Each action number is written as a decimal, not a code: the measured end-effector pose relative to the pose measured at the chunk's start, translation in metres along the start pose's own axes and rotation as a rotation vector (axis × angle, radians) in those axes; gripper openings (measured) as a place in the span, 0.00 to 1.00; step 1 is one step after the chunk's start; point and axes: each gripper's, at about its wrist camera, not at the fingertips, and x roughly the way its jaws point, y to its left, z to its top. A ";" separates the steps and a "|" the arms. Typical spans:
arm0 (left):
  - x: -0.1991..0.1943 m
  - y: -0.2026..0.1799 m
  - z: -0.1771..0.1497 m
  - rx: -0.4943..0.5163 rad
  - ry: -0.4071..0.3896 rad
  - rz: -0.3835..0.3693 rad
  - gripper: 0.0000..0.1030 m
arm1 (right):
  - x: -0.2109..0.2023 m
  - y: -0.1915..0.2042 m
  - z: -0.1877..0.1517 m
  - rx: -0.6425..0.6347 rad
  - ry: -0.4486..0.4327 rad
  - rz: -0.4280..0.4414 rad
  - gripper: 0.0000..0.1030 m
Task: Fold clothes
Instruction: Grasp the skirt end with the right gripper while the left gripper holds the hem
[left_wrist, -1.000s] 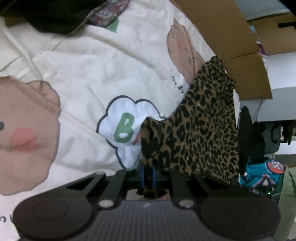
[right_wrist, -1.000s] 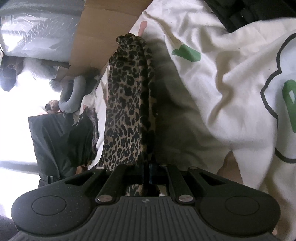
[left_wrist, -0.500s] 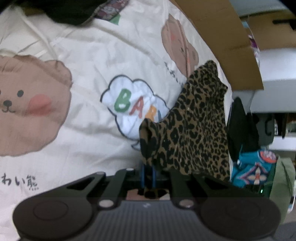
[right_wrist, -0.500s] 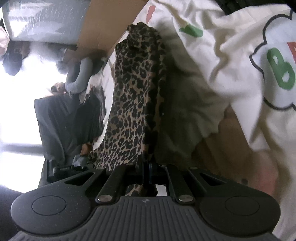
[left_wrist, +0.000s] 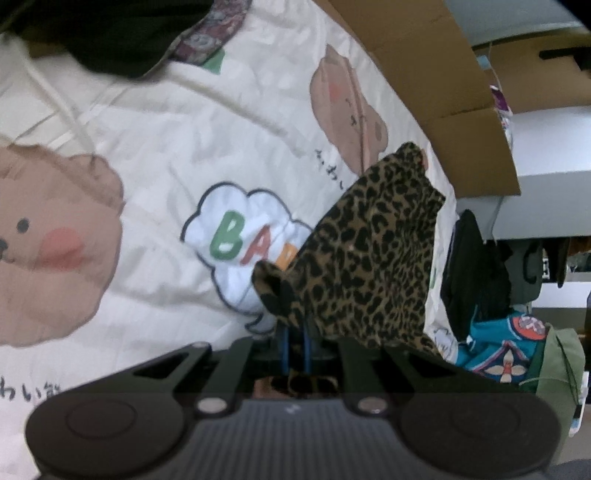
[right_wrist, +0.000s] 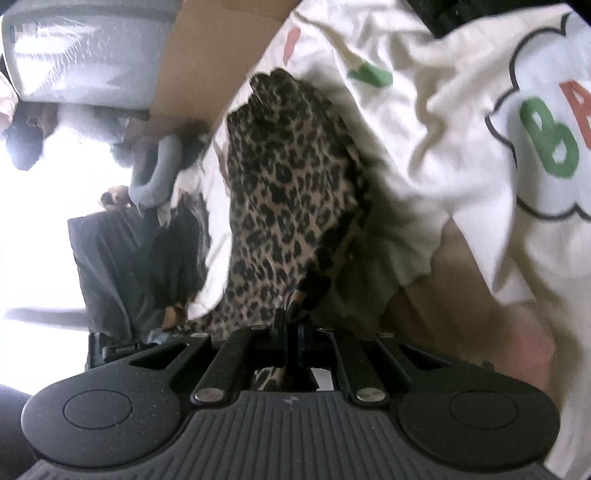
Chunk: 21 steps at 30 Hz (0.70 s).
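Note:
A leopard-print garment (left_wrist: 373, 258) hangs stretched between my two grippers above a cream bedsheet (left_wrist: 155, 147) printed with bears and a "BA" cloud. My left gripper (left_wrist: 295, 338) is shut on one corner of the garment, which bunches over the blue-edged fingers. In the right wrist view my right gripper (right_wrist: 291, 325) is shut on another edge of the leopard-print garment (right_wrist: 284, 192), which rises away from it toward the far end. The sheet (right_wrist: 461, 122) lies rumpled beneath and to the right.
A black garment (left_wrist: 103, 33) lies at the sheet's far left corner. Cardboard boxes (left_wrist: 436, 77) line the far edge. Dark clothes (left_wrist: 469, 273) and a teal patterned bag (left_wrist: 498, 347) sit off to the right. Dark fabric (right_wrist: 122, 258) hangs by a bright window.
Both grippers have shifted with the garment held; more of the "BA" cloud print shows in both views. The garment has spread wider in the right wrist view.

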 end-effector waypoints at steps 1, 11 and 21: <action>0.000 -0.001 0.002 0.000 -0.005 0.000 0.07 | 0.000 0.000 0.002 -0.001 -0.009 0.004 0.02; 0.002 -0.020 0.026 0.014 -0.067 -0.016 0.07 | 0.004 0.004 0.018 0.004 -0.072 0.028 0.03; 0.003 -0.040 0.050 0.014 -0.160 -0.067 0.07 | 0.004 0.009 0.042 -0.015 -0.138 0.035 0.03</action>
